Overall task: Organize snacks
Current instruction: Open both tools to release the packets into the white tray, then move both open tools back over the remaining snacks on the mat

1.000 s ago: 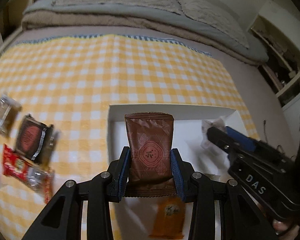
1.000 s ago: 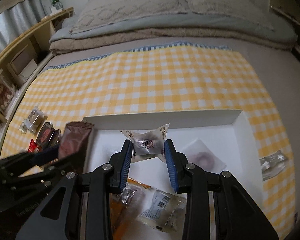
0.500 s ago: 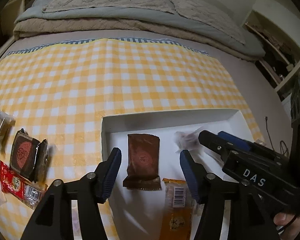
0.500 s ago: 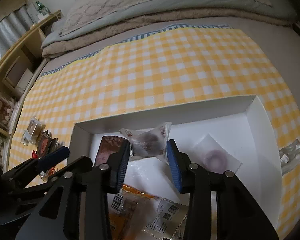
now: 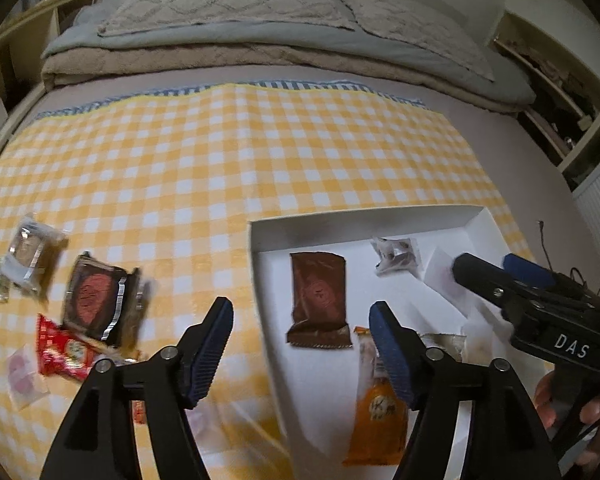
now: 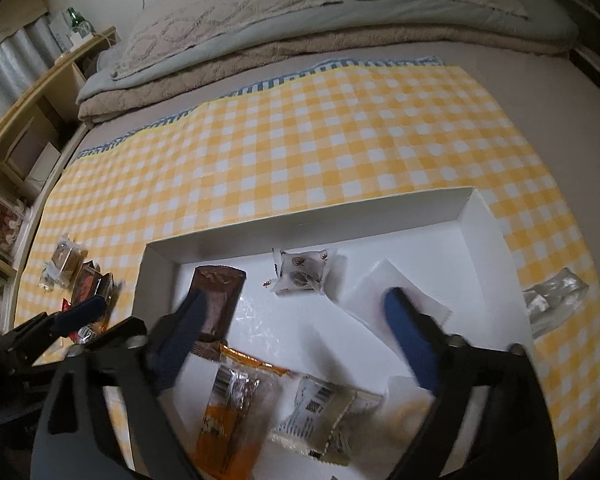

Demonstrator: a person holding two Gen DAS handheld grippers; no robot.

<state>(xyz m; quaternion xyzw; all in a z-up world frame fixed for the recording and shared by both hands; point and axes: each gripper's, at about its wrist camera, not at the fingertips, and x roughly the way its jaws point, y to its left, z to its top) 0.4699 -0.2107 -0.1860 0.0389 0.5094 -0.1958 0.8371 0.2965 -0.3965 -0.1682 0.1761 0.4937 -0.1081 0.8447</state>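
Note:
A white box (image 5: 476, 220) (image 6: 300, 226) lies on the yellow checked cloth. In it lie a brown packet (image 5: 319, 300) (image 6: 216, 300), a small clear-wrapped snack (image 5: 396, 254) (image 6: 302, 272), an orange packet (image 5: 380, 420) (image 6: 224, 412) and a clear barcode packet (image 6: 324, 420). My left gripper (image 5: 300, 344) is open and empty above the box's left wall. My right gripper (image 6: 296, 332) is open and empty above the box; it also shows in the left wrist view (image 5: 496, 276).
Several loose snacks lie on the cloth left of the box: a dark red-centred packet (image 5: 94, 300), a red packet (image 5: 62, 350), a clear-wrapped one (image 5: 28, 254). A clear packet (image 6: 556, 300) lies right of the box. Folded bedding (image 5: 260, 40) lies behind.
Both grippers opened and let go: the brown packet and the clear-wrapped snack now lie in the box. My left gripper has pulled back and shifted left. My right gripper has opened wide.

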